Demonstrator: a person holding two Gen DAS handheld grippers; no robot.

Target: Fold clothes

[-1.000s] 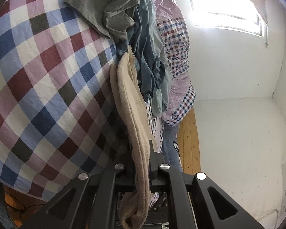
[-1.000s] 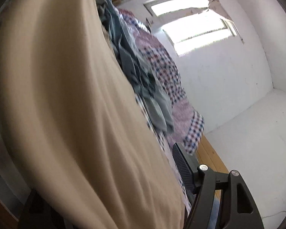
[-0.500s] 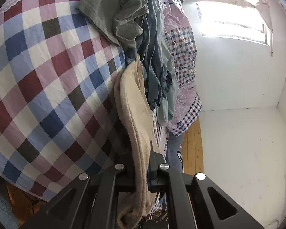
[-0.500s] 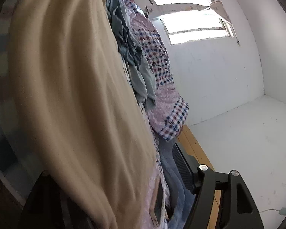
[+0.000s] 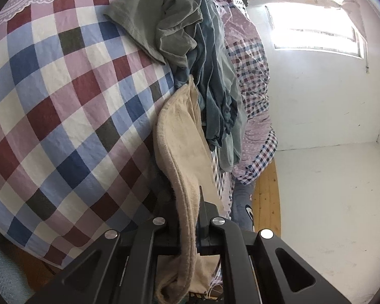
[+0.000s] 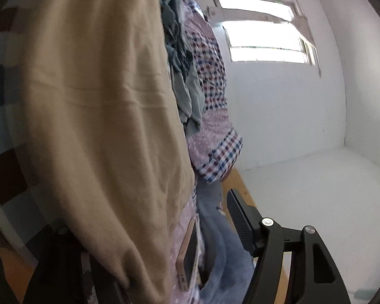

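Left tool point(image 5: 187, 217) clamped tight on a beige fleece garment point(image 5: 179, 147), cloth running forward between the fingers and bunching below them. Beyond, a checked bed cover point(image 5: 63, 96) in red, blue and white, lace trim at its far edge. Heaped beside the beige piece: grey-green and blue clothes point(image 5: 190, 38). Bright window point(image 5: 314, 30) at upper right, wooden floor point(image 5: 268, 197) under the bed's edge.

**Beige garment and a pile of clothes on the bed**

The beige garment point(image 5: 182, 136) is soft and fuzzy, folded into a long band across the checked bed sheet point(image 5: 63, 106). Its far end touches the crumpled pile of green and blue-grey clothes point(image 5: 190, 38).
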